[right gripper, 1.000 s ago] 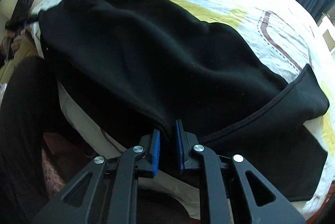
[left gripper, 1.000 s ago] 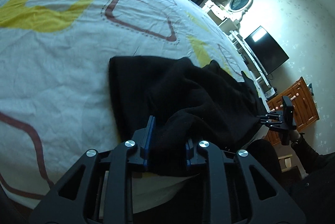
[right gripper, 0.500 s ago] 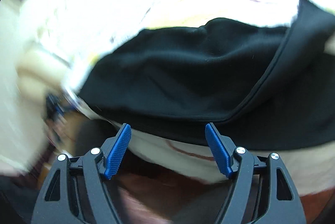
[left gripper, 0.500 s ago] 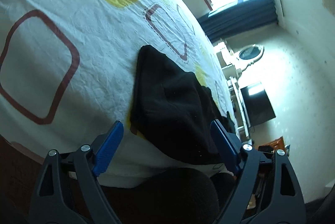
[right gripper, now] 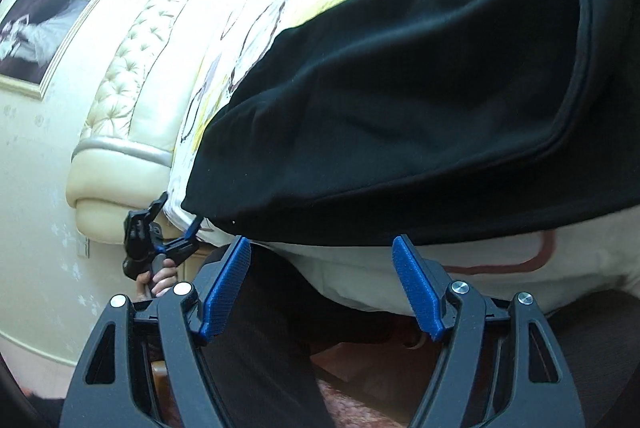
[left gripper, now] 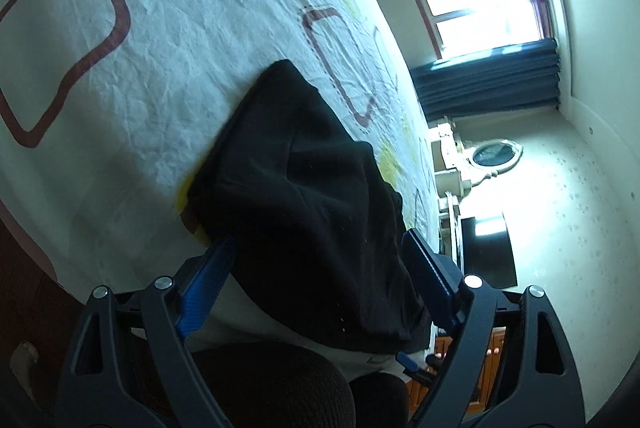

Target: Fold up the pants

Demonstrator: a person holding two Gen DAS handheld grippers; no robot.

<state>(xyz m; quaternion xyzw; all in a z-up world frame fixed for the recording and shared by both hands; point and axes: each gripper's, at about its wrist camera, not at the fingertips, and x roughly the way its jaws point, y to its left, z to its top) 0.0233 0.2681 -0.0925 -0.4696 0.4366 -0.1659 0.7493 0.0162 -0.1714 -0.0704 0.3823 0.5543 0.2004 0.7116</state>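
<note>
1. One pair of black pants is seen lying in a bunched, partly folded heap on the patterned bedsheet, at the near edge of the bed, just ahead of both sets of tongs.
2. The left gripper is held wide open; the near hem of the pants lies between its blue pads in the left wrist view, but nothing is pinched by them.
3. The right gripper is likewise spread wide, and nothing is clamped; the black cloth sits just beyond its tips, and only the draped sheet edge is framed between the pads.
4. The step in hand is judged to be a release between folds: an overlapped layer with a seamed edge is visible in the right wrist view, so at least one fold appears made, while the heap is not yet neat.
5. A fresh grip is called for next: both tongs would need to be brought onto an edge or corner of the cloth and closed on every layer there, so that no layer slips free when lifted.
6. Counted: one pair of pants, two grippers, one bed. The left gripper is also caught in the right wrist view, off to the left of the right tongs, with a hand on its handle.
</note>
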